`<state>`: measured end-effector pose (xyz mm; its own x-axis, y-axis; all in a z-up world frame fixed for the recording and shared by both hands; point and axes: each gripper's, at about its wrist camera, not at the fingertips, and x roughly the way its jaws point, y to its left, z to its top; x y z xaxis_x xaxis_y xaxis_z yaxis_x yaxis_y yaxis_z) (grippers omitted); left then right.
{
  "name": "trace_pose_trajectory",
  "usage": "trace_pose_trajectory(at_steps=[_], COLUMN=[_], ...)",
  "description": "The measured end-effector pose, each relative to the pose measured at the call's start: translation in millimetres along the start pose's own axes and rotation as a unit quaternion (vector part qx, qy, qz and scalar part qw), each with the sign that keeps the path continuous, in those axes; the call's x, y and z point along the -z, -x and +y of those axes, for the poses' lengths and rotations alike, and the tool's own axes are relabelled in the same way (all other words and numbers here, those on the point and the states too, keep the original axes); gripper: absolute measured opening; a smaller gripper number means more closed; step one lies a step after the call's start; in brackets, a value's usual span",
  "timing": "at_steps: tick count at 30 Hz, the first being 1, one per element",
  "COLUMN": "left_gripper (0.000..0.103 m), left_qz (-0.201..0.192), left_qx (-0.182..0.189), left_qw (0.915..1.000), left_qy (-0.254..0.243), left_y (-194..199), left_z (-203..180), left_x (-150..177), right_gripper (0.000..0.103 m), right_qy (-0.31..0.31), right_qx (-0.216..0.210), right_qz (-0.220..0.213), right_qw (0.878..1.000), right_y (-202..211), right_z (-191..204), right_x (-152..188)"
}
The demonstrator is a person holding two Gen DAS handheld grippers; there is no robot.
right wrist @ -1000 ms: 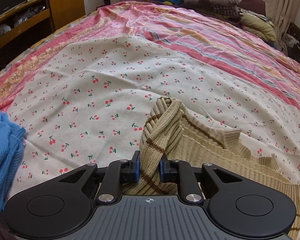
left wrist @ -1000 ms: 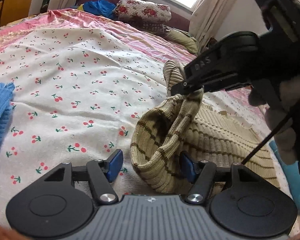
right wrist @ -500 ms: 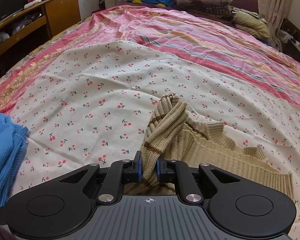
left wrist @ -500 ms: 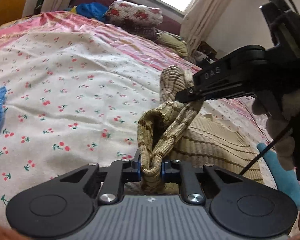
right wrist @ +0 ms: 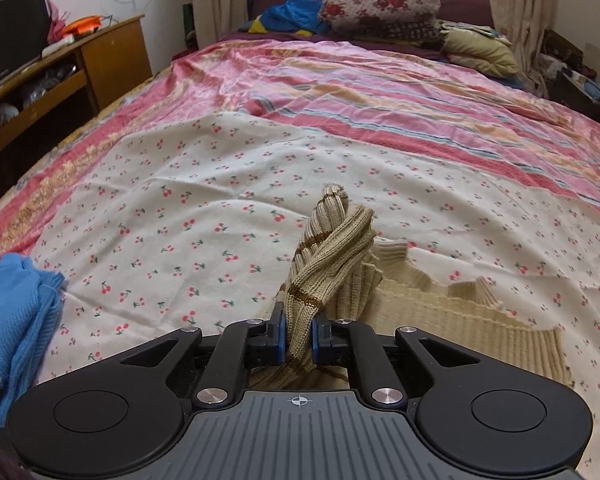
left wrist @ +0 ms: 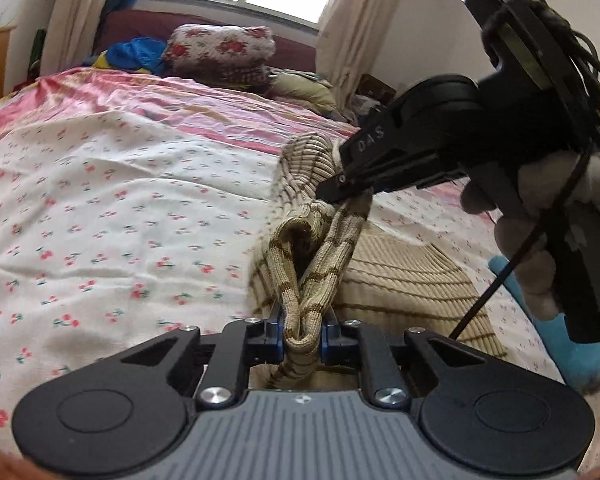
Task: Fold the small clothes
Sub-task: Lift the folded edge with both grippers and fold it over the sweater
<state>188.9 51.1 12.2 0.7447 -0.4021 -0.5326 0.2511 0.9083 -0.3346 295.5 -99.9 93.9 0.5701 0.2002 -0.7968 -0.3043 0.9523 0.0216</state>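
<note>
A beige ribbed knit sweater with brown stripes (left wrist: 412, 276) lies on the cherry-print sheet (left wrist: 120, 208). My left gripper (left wrist: 303, 334) is shut on a bunched fold of its edge and holds it lifted. My right gripper (right wrist: 298, 338) is shut on another bunched fold of the sweater (right wrist: 452, 320). In the left wrist view the right gripper (left wrist: 340, 190) pinches the cloth just beyond and above my left fingers. The knit twists between the two grips. The rest of the sweater rests flat to the right.
A blue knit garment (right wrist: 16, 316) lies at the left of the sheet. A pink striped bedspread (right wrist: 380, 92) covers the far bed. Pillows and bedding (right wrist: 380, 4) pile at the headboard. A wooden cabinet (right wrist: 60, 76) stands left. A light-blue item (left wrist: 572, 344) lies right.
My left gripper went from open beside the sweater's edge to shut on it, then lifted. The right gripper kept its hold and rose with the cloth.
</note>
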Motion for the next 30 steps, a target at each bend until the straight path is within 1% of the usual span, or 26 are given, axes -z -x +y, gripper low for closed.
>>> trace_pose_trajectory(at_steps=[6,9,13,16,18,19,20,21,22,25,26,28,30], left_gripper=[0.022,0.022,0.021,0.021,0.021,0.021,0.021,0.021,0.021,0.021,0.021,0.021,0.021], left_qz=[0.007,0.011,0.018,0.027,0.038,0.044,0.051,0.058,0.062,0.066,0.065,0.064,0.062], left_qx=[0.019,0.025,0.031,0.033,0.026,0.022,0.019,0.015,0.012,0.011,0.014,0.016,0.019], left_qw=[0.9996,0.9991,0.9987,0.9981,0.9974,0.9971,0.9969,0.9969,0.9969,0.9974,0.9975,0.9976,0.9976], left_qy=[-0.020,-0.031,-0.037,-0.045,-0.056,-0.058,-0.056,-0.051,-0.047,-0.027,-0.022,-0.020,-0.024], left_y=[-11.8,-17.5,-26.7,-32.7,-35.4,-36.3,-36.6,-37.8,-38.3,-38.3,-38.0,-38.2,-38.8], left_z=[-36.1,-53.0,-70.5,-79.8,-81.7,-80.1,-77.8,-74.4,-70.6,-61.1,-59.4,-59.5,-60.6], left_x=[-5.0,-7.0,-8.7,-4.1,4.1,8.5,12.8,17.7,20.8,25.6,26.4,26.5,26.5], right_gripper=[0.009,0.007,0.006,0.006,0.006,0.007,0.011,0.011,0.014,0.014,0.015,0.019,0.023], right_qy=[-0.027,-0.042,-0.060,-0.076,-0.083,-0.091,-0.102,-0.113,-0.123,-0.174,-0.193,-0.219,-0.237], right_qx=[0.006,0.011,0.017,0.017,0.008,-0.004,-0.010,-0.021,-0.031,-0.065,-0.070,-0.061,-0.038], right_qz=[-0.013,-0.019,-0.025,-0.024,-0.016,-0.004,0.000,0.002,0.004,0.012,0.014,0.013,0.002], right_qw=[1.000,0.999,0.998,0.997,0.996,0.996,0.995,0.993,0.992,0.983,0.979,0.974,0.971], right_y=[18.9,27.3,35.0,36.0,33.5,29.0,25.7,21.4,17.2,3.3,-0.5,-3.2,1.1], right_z=[-36.3,-58.0,-84.2,-101.3,-109.7,-113.4,-116.3,-118.5,-119.9,-125.4,-127.8,-132.5,-138.1], right_x=[8.4,12.6,21.7,29.9,36.3,40.7,45.6,50.9,55.0,63.4,64.5,63.6,62.6])
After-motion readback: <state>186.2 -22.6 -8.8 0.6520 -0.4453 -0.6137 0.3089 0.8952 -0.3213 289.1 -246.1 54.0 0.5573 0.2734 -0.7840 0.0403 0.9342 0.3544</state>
